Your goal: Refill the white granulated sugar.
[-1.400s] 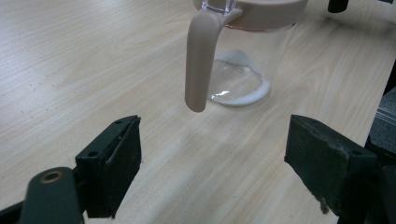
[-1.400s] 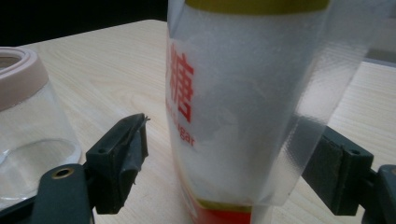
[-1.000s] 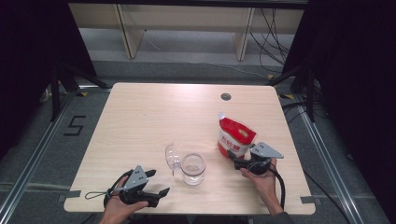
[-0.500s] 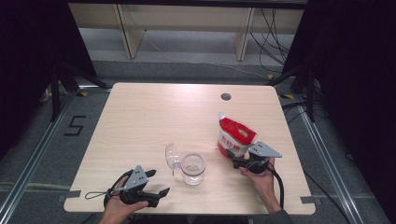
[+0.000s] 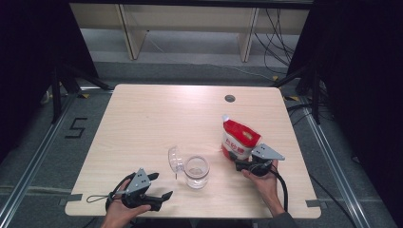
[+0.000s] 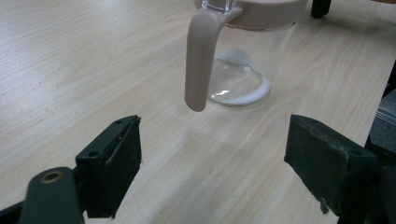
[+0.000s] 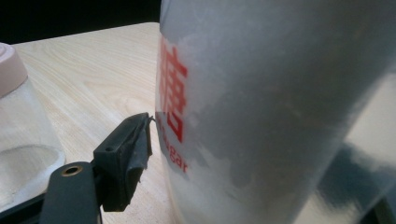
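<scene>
- Closely wrapped around the sugar pouch (image 7: 280, 116): right fingers (image 7: 128, 149) spread wide, near pad touching the printed wall low down, far pad hidden behind the pouch. Judged a broad grasp on the pouch rather than a loose stance.
- Taken low, probably to keep the pouch upright and the cut top corner free for tipping toward the jar (image 5: 196, 171).
- Seen from the high view: right gripper (image 5: 242, 164) pressed against the base of the pouch (image 5: 239, 137), right hand (image 5: 263, 183) behind it near the bench edge.
- Released and empty on the other side: left fingers (image 6: 114, 163) wide apart, nothing between them, aimed level across the bench (image 5: 157, 118) at the jar (image 6: 238, 70).
- Held short of the glass, well apart from it, likely waiting to steady the jar; beige latch (image 6: 198, 60) hanging down from the rim in front of them.
- Left gripper (image 5: 160, 186) low over the near left part of the bench, left hand (image 5: 121, 213) at the edge.
- Jar upright between the two grippers, clear lid (image 5: 175, 159) swung open to its left, mouth free; a thin white layer lying on the bottom.
- Pouch standing on the bench just right of the jar, not touching it.
- Against the earlier frames: no shift found; pouch, jar, lid and both hands in the same spots, grasp unchanged, pouring not yet begun.
</scene>
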{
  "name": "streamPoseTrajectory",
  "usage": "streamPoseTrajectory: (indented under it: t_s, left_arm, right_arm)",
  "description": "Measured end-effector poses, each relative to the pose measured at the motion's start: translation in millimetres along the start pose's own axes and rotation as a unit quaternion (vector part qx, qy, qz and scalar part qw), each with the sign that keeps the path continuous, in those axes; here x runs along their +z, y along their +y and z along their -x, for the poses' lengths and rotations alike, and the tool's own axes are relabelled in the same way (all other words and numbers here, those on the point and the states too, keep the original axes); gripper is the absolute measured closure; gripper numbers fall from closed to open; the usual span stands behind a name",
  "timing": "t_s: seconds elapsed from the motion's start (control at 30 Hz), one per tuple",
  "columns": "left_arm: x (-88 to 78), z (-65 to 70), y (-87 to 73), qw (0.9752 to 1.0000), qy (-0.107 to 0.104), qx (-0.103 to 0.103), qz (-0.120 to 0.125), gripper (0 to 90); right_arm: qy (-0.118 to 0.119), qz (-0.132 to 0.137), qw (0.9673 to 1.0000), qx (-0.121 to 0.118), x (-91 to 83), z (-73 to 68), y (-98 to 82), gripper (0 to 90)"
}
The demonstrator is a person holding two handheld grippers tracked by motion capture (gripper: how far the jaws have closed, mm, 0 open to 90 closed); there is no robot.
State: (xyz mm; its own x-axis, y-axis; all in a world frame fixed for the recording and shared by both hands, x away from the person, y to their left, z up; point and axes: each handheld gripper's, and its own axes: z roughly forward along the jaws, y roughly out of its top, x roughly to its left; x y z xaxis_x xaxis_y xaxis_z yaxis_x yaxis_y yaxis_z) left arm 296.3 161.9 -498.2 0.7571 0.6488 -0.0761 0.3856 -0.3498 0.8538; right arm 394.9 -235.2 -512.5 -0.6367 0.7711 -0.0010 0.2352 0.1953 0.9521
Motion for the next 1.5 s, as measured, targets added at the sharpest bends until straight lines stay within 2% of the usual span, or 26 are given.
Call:
streamPoseTrajectory:
  t_s: [0.03,0.1,0.17,0.2,0.23,0.3,0.53,0.6,0.63,0.87,0.9,1.1,1.13,1.23,1.27,1.3,1.4,1.43,1.5]
  left_arm:
    - [0.1,0.0,0.0,1.0,0.0,0.0,0.0,18.2]
    - [0.0,0.0,0.0,1.0,0.0,0.001,-0.001,18.2]
    - [0.1,0.3,0.0,1.0,0.001,0.001,-0.001,18.2]
    - [0.4,0.8,-0.1,1.0,-0.001,-0.002,0.002,18.2]
    - [0.3,0.8,0.0,1.0,-0.001,-0.002,0.002,18.2]
    - [-0.1,0.1,0.1,1.0,0.0,0.002,-0.001,18.2]
    - [0.4,0.8,0.0,1.0,-0.001,-0.002,0.002,18.2]
    - [0.4,0.8,0.0,1.0,-0.001,-0.002,0.002,18.2]
    - [0.4,0.8,0.0,1.0,-0.001,-0.002,0.002,18.2]
    - [1.7,2.5,-0.5,1.0,-0.001,-0.008,0.005,18.2]
    - [0.7,0.9,-0.2,1.0,0.001,0.001,-0.002,18.2]
    - [1.0,0.6,-0.3,1.0,-0.003,0.0,-0.002,18.2]
    - [1.1,1.0,-0.4,1.0,0.0,0.0,0.0,18.2]
    - [1.0,0.6,-0.3,1.0,-0.003,0.0,-0.002,18.2]
    - [0.9,0.6,-0.3,1.0,-0.003,0.0,-0.002,18.2]
    - [1.5,1.5,-0.5,1.0,-0.003,-0.004,0.002,18.2]
    - [0.7,-0.4,-0.1,0.9999,0.0,0.008,-0.01,18.2]
    - [1.8,1.7,-0.2,1.0,-0.006,-0.004,0.002,18.2]
    - [1.5,1.4,-0.2,1.0,-0.006,-0.002,0.001,18.2]
  right_arm:
    - [0.0,0.0,1.0,-0.007,0.2,0.8,0.2,25.2]
    - [0.003,0.002,1.0,-0.007,0.6,0.8,0.1,25.2]
    - [0.003,0.009,1.0,-0.001,2.2,0.1,-0.4,25.3]
    - [0.001,0.0,1.0,0.009,1.3,-1.9,-0.6,25.3]
    - [-0.007,0.007,0.9999,0.011,2.7,-3.0,-1.5,25.4]
    - [0.0,-0.001,1.0,0.007,1.9,-1.8,-1.1,25.6]
    - [0.005,0.006,1.0,0.002,3.6,1.1,-1.2,25.8]
    - [0.011,0.019,0.9998,0.001,5.8,1.5,-1.6,25.9]
    - [0.006,0.014,0.9999,-0.002,4.9,1.8,-1.4,25.9]
    - [0.013,0.013,0.9998,0.001,5.6,3.4,-1.0,26.8]
    - [0.013,0.012,0.9999,0.0,5.6,3.7,-0.8,27.0]
    - [0.004,0.02,0.9998,0.003,6.0,5.3,-0.8,28.1]
    - [0.005,0.017,0.9997,0.017,5.5,2.6,-1.0,28.1]
    - [0.006,0.019,0.9997,0.016,5.9,3.1,-0.9,28.3]
    - [0.005,0.021,0.9998,0.005,6.6,4.6,-1.0,28.6]
    - [0.012,0.028,0.9995,0.005,7.4,5.4,-1.3,28.6]
    - [0.013,0.034,0.9993,0.011,8.4,4.5,-1.1,29.8]
    - [0.014,0.035,0.9992,0.011,8.6,4.4,-1.0,30.1]
    - [0.017,0.028,0.9994,0.009,8.1,4.7,-0.6,30.1]
